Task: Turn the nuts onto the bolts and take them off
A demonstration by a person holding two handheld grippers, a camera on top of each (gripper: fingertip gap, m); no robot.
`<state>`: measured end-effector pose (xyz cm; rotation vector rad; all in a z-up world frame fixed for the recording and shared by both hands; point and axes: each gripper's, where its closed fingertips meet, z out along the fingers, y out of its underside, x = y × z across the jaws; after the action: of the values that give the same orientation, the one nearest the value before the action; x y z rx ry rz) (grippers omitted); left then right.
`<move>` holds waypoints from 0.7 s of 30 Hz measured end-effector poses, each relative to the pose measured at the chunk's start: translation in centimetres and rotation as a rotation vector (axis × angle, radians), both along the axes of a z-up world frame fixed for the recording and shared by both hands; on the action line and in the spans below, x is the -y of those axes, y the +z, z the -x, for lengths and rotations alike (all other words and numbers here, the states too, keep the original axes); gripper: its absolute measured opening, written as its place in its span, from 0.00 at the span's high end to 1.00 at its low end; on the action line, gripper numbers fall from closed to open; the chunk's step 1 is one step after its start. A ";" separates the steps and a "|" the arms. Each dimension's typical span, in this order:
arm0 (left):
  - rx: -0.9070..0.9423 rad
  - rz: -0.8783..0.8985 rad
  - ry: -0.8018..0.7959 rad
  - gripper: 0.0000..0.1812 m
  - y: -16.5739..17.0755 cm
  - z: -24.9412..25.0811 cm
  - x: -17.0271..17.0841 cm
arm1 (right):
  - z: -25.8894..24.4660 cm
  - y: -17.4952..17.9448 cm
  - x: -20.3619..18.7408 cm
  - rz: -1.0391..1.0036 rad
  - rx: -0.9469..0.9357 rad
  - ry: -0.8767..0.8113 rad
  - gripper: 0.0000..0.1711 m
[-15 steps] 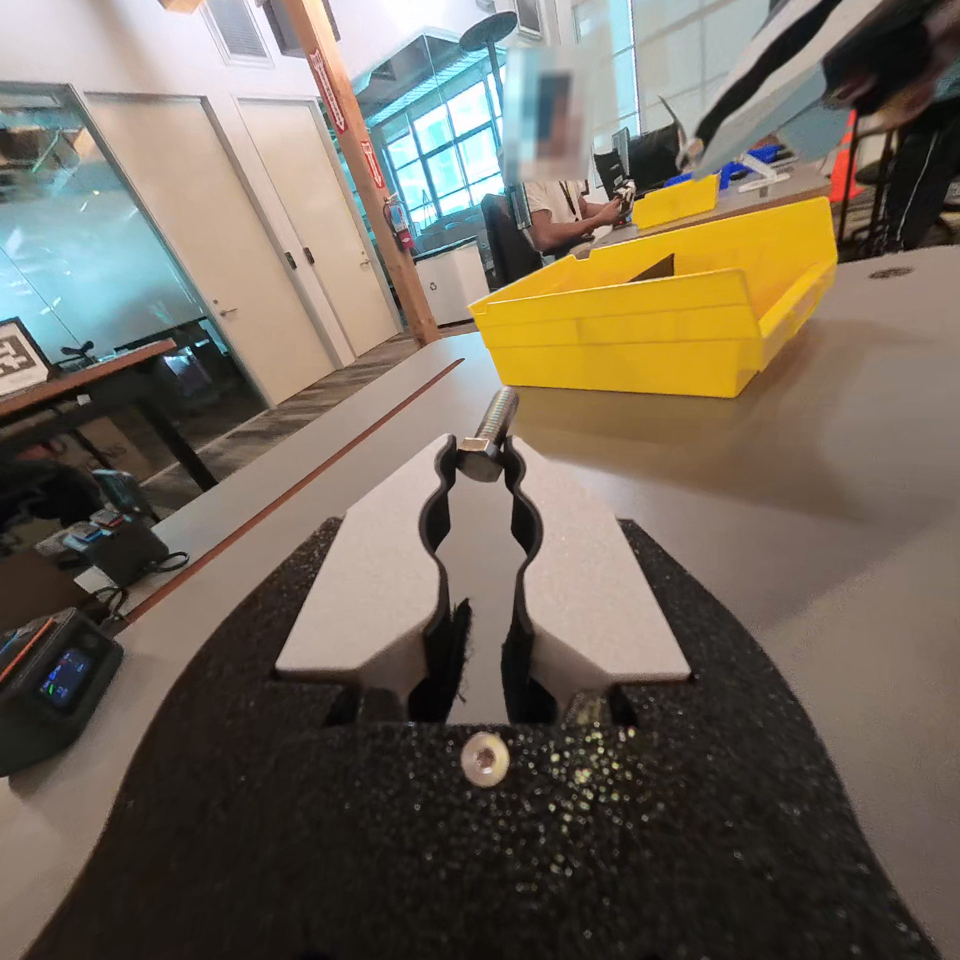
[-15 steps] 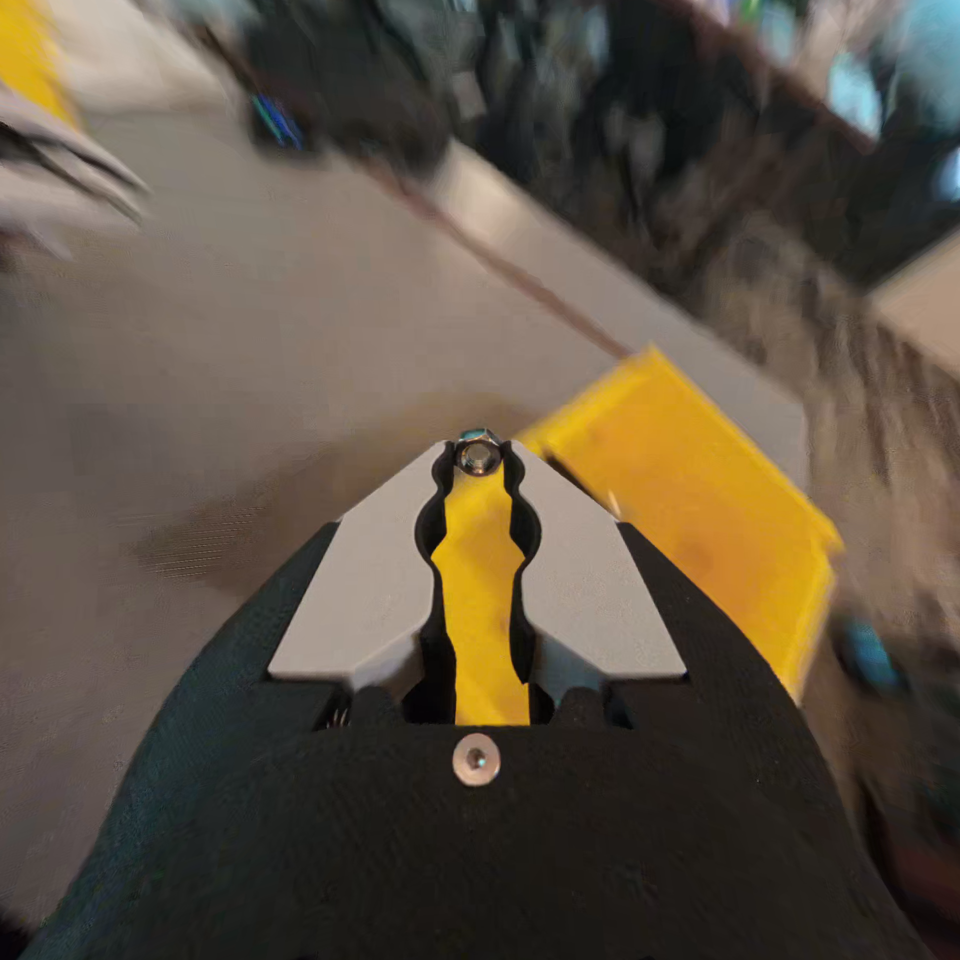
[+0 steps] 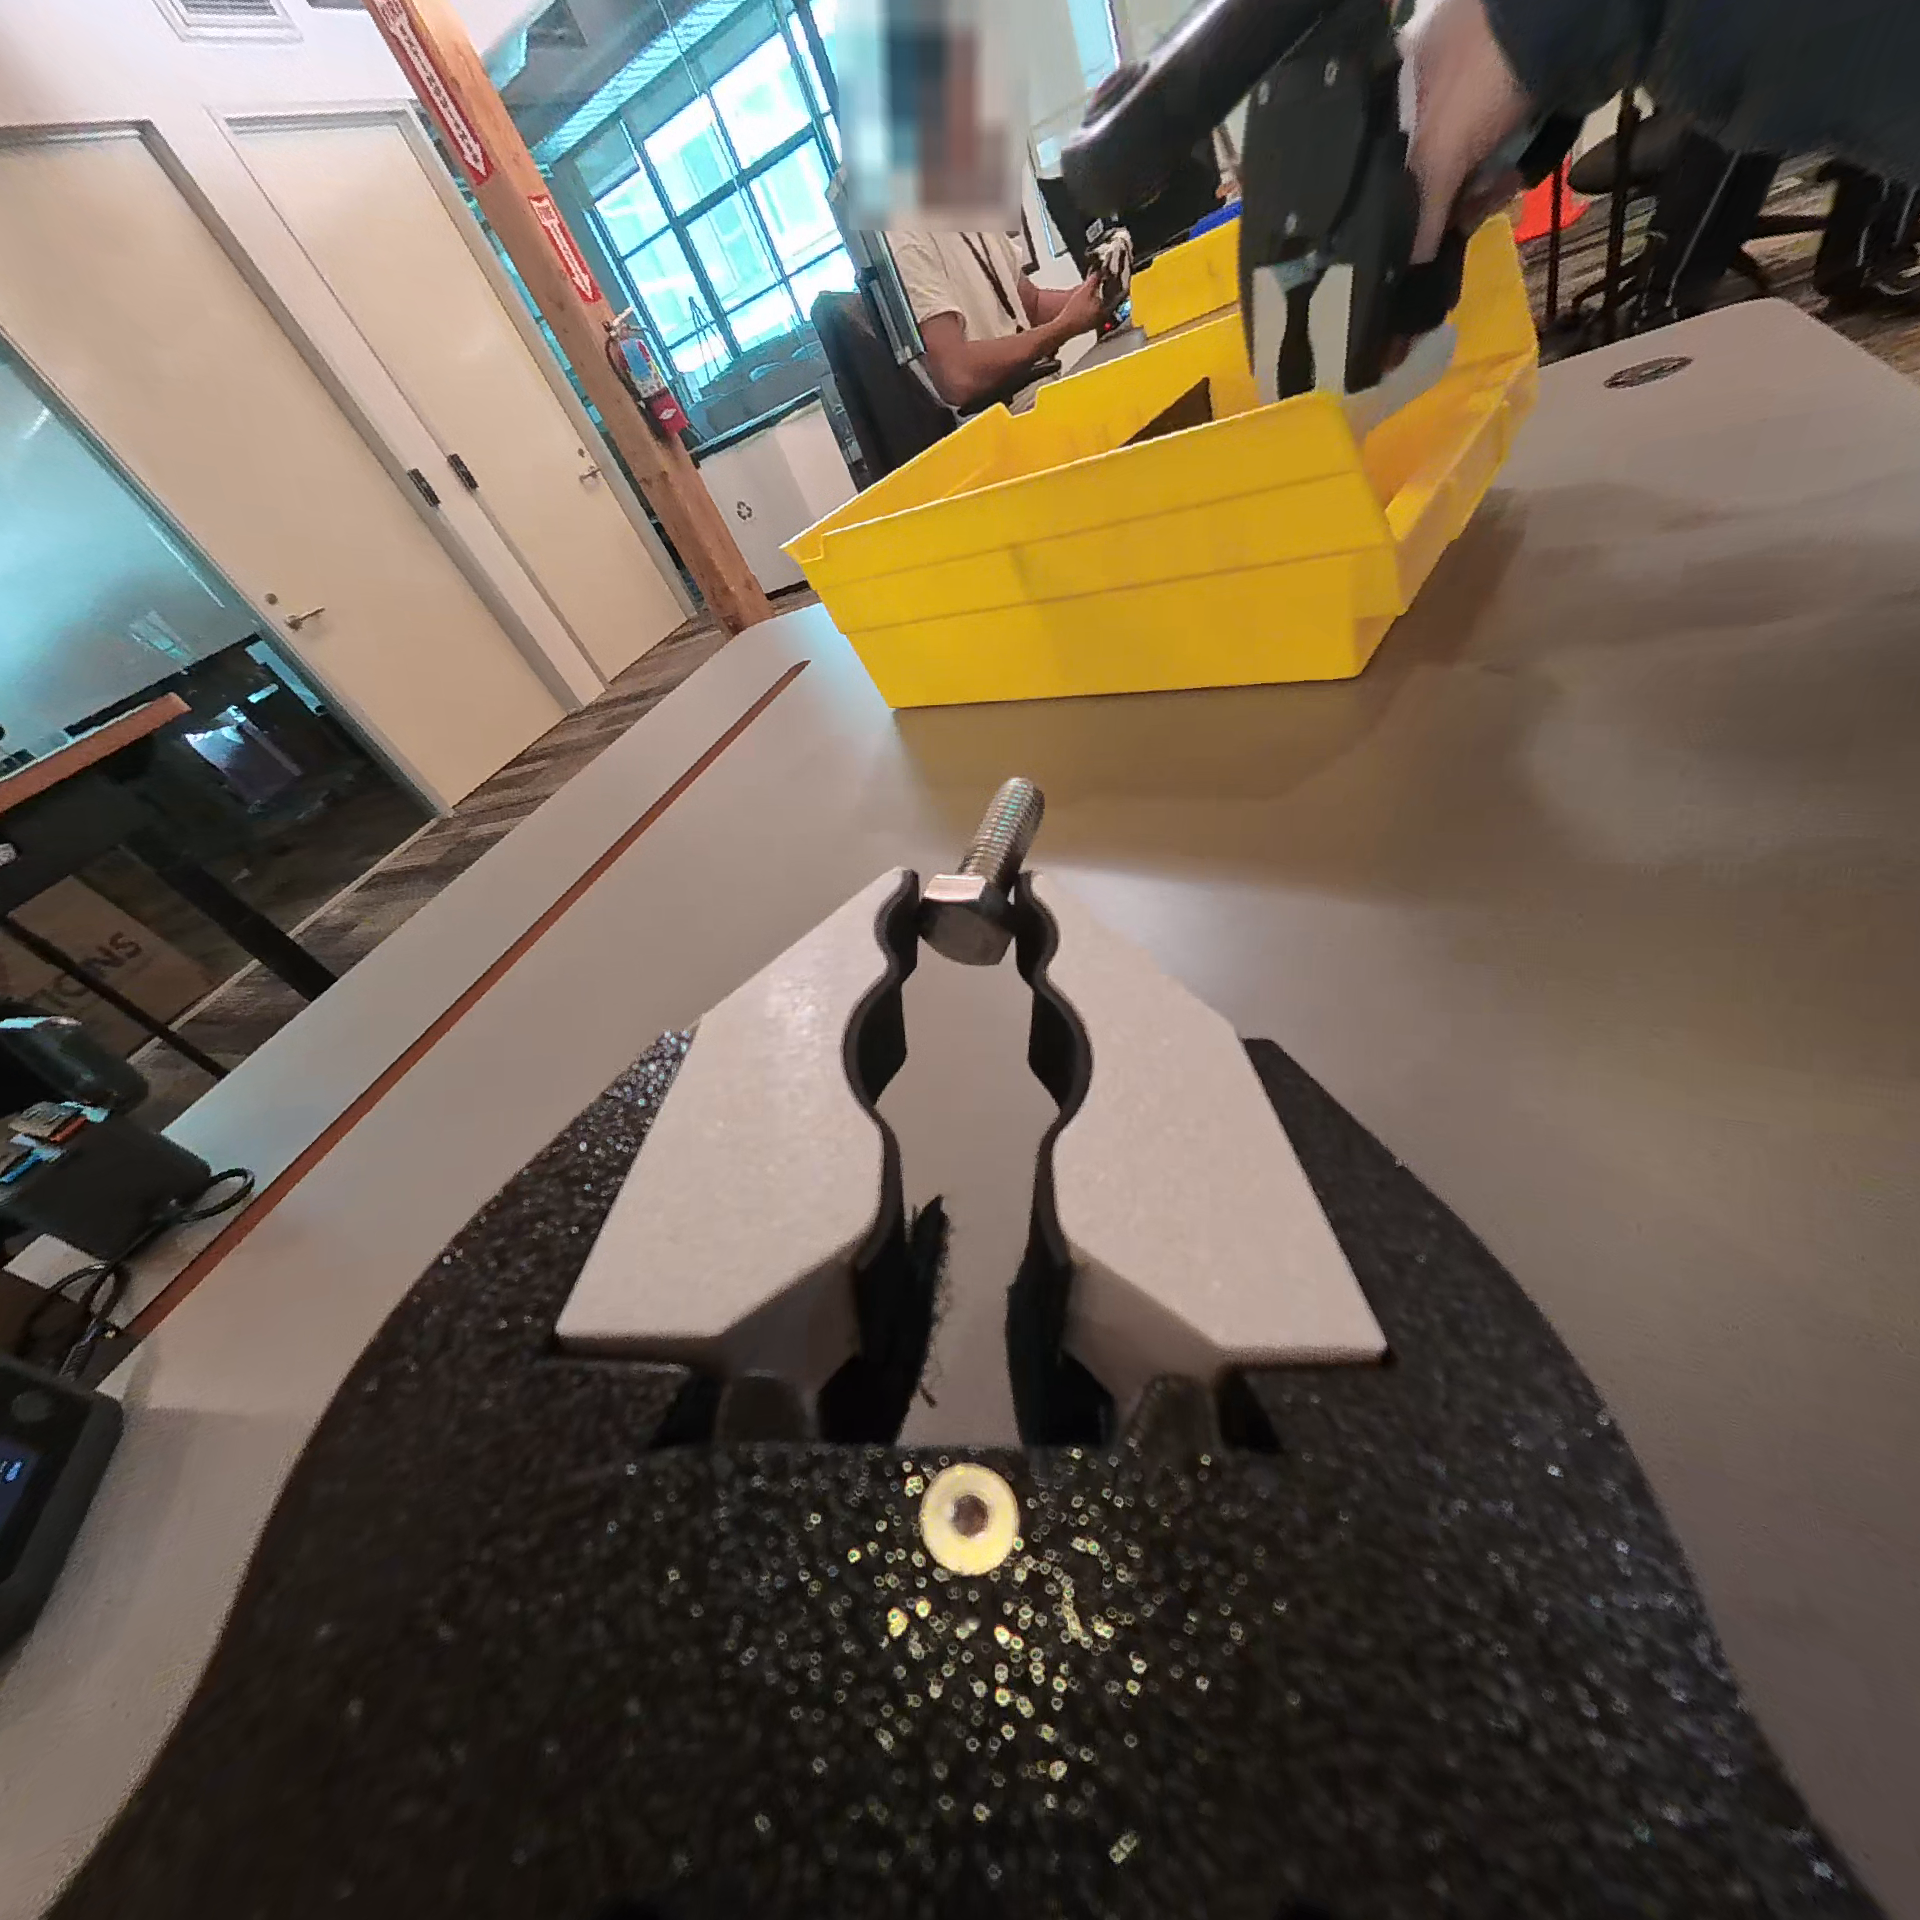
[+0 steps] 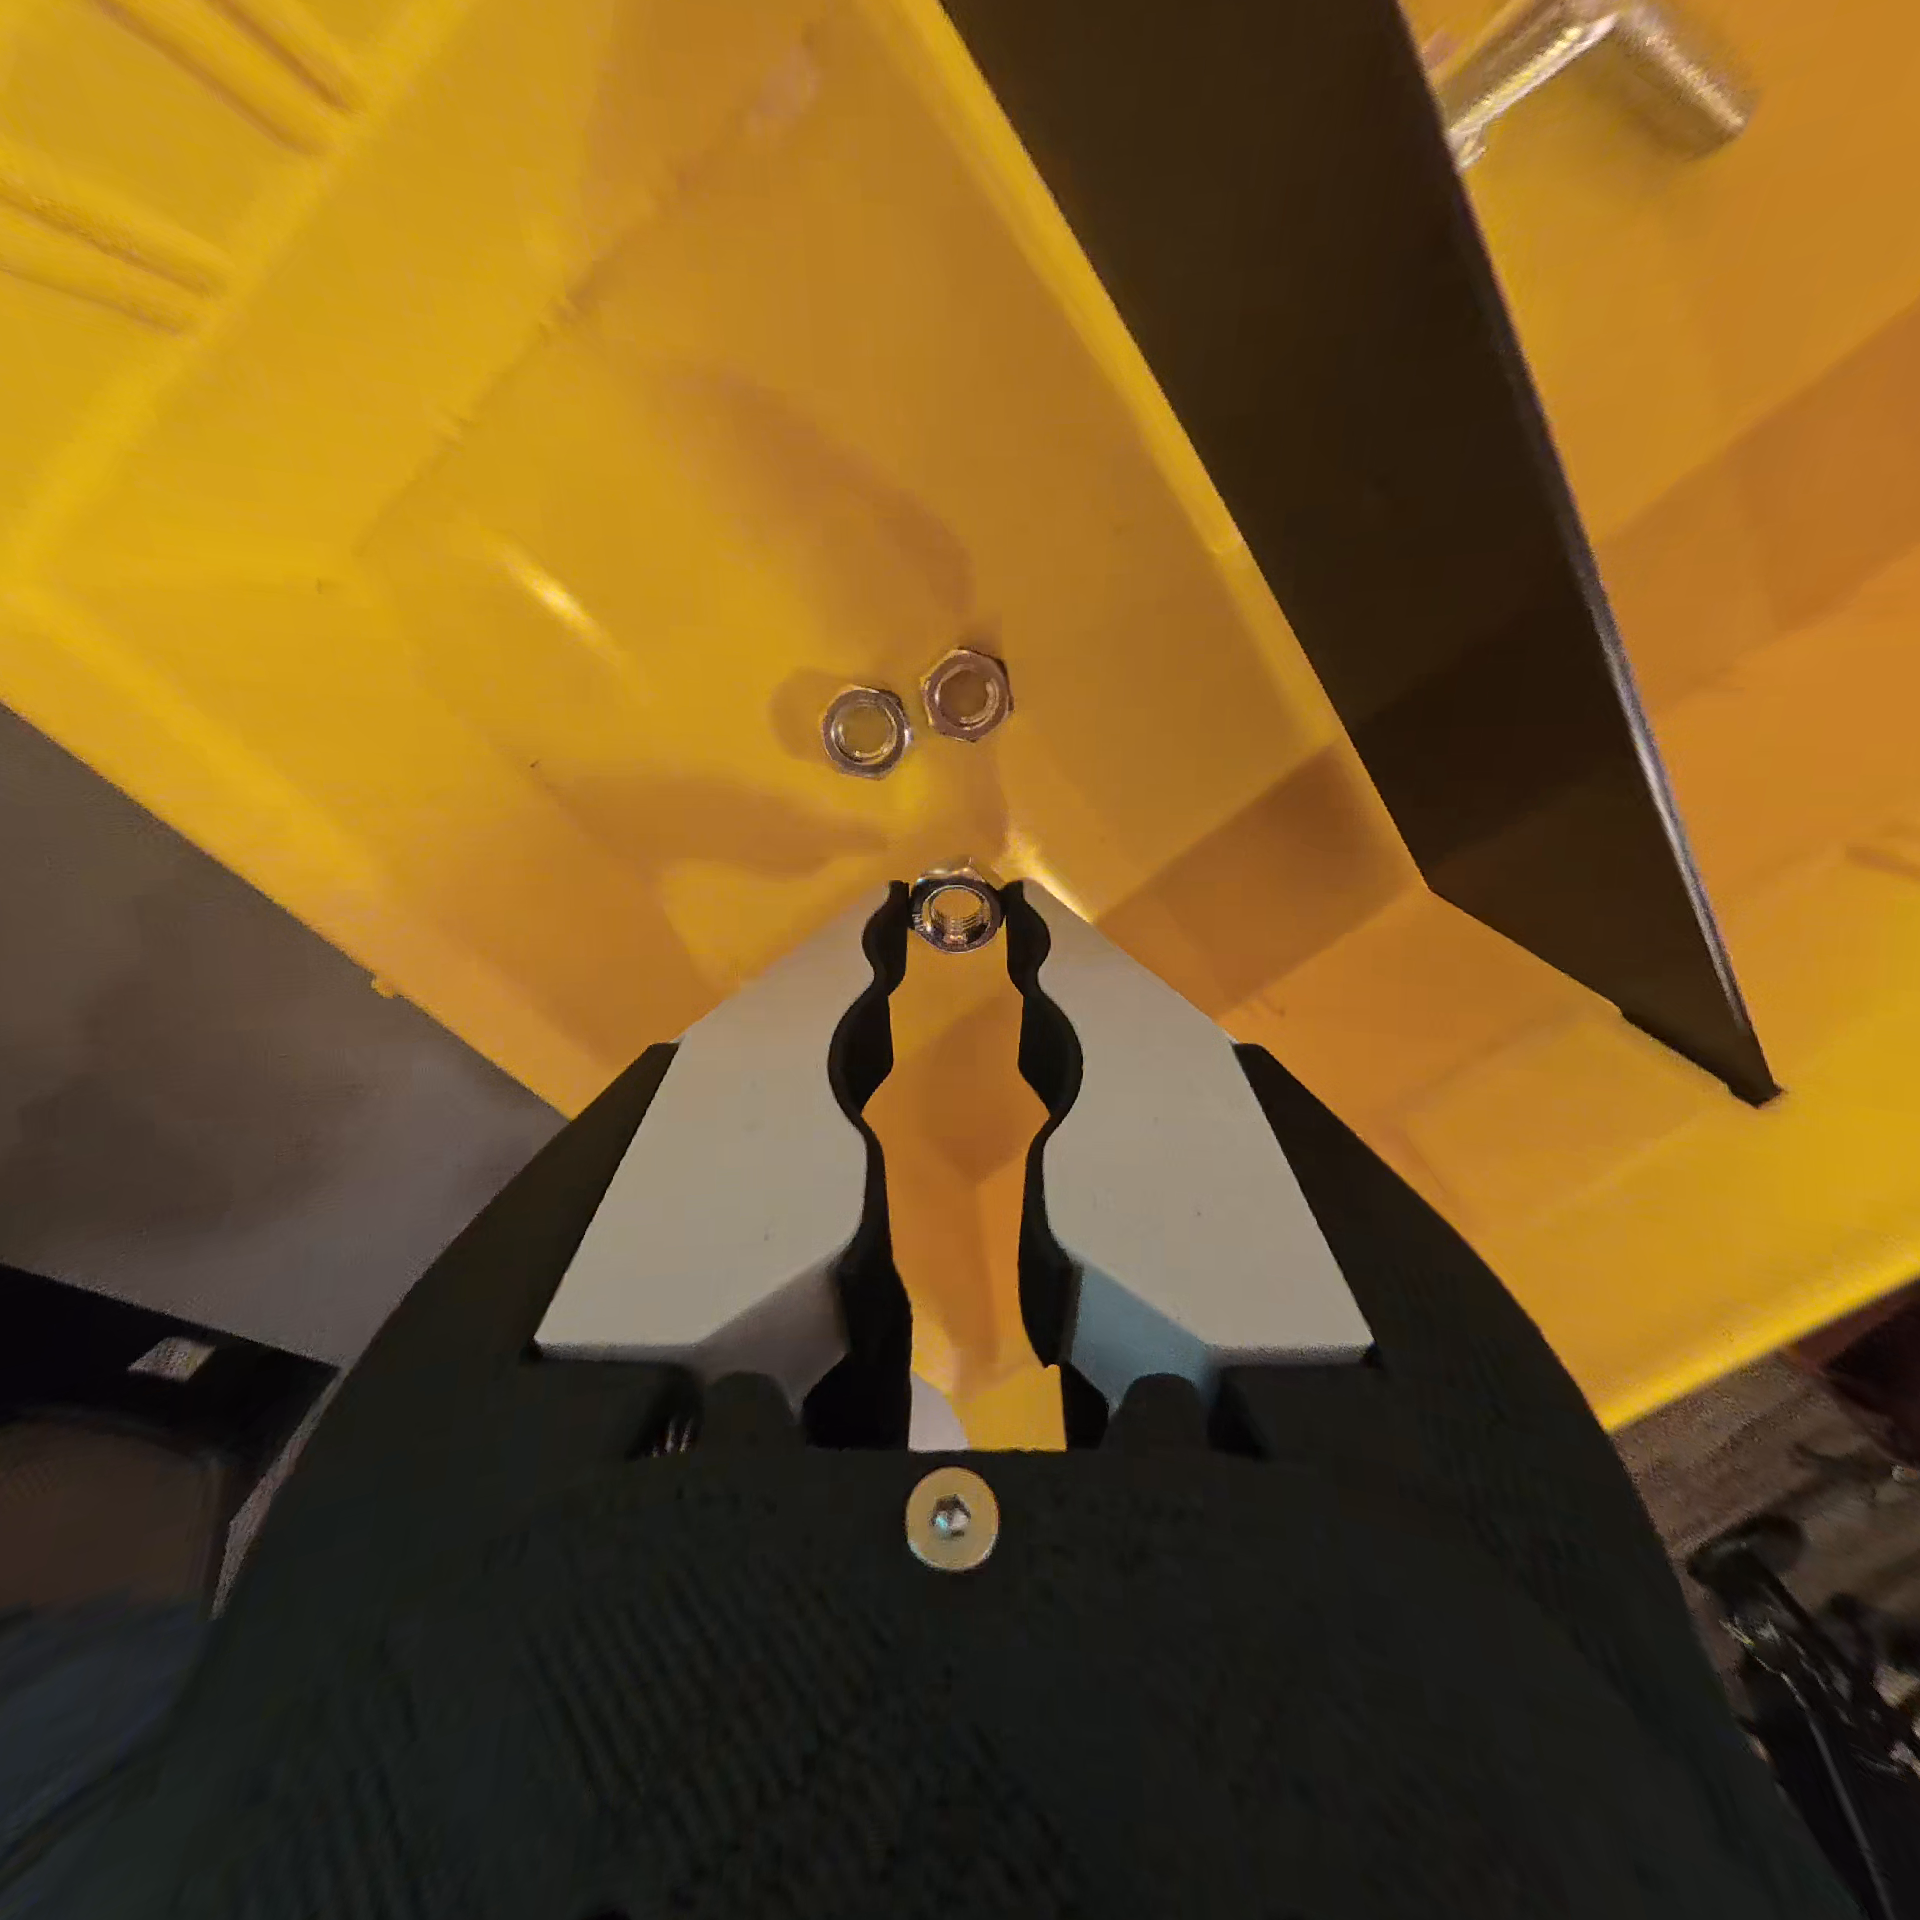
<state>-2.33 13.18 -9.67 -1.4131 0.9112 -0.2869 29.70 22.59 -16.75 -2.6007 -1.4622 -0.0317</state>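
Observation:
My left gripper (image 3: 966,914) is shut on the hex head of a steel bolt (image 3: 987,852), its threaded shank pointing away over the grey table (image 3: 1558,935). My right gripper (image 4: 954,909) is shut on a small steel nut (image 4: 954,914) and points down into the yellow bin (image 4: 520,468). Two loose nuts (image 4: 865,732) (image 4: 966,694) lie on the bin floor just beyond the fingertips. The right gripper also shows in the left wrist view (image 3: 1340,260), hanging over the bin's (image 3: 1091,582) far right end.
A black divider (image 4: 1403,520) crosses the bin; a bolt (image 4: 1590,73) lies beyond it. A person sits at a far desk with a second yellow bin (image 3: 1184,281). A dark device (image 3: 42,1496) sits at the table's left edge. Doors and a wooden post stand left. The grippers' ends are close to 35 centimeters from one another. To reach the dark device (image 3: 42,1496) in a straight line is about 30 centimeters for my left fingers, about 60 centimeters for my right.
My right gripper has swung over and down into the yellow bin with the nut still held. My left gripper holds the bolt much as before, the view shifted slightly.

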 end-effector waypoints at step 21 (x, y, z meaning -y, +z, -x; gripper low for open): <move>0.047 -0.097 -0.180 0.91 2.2 -3.5 3.4 | 25.4 13.1 14.9 -0.322 -1.065 0.616 0.88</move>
<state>1.15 9.83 -7.47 -1.2328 1.0026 -0.4044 4.27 7.67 -3.60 -1.3710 -1.4956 0.9254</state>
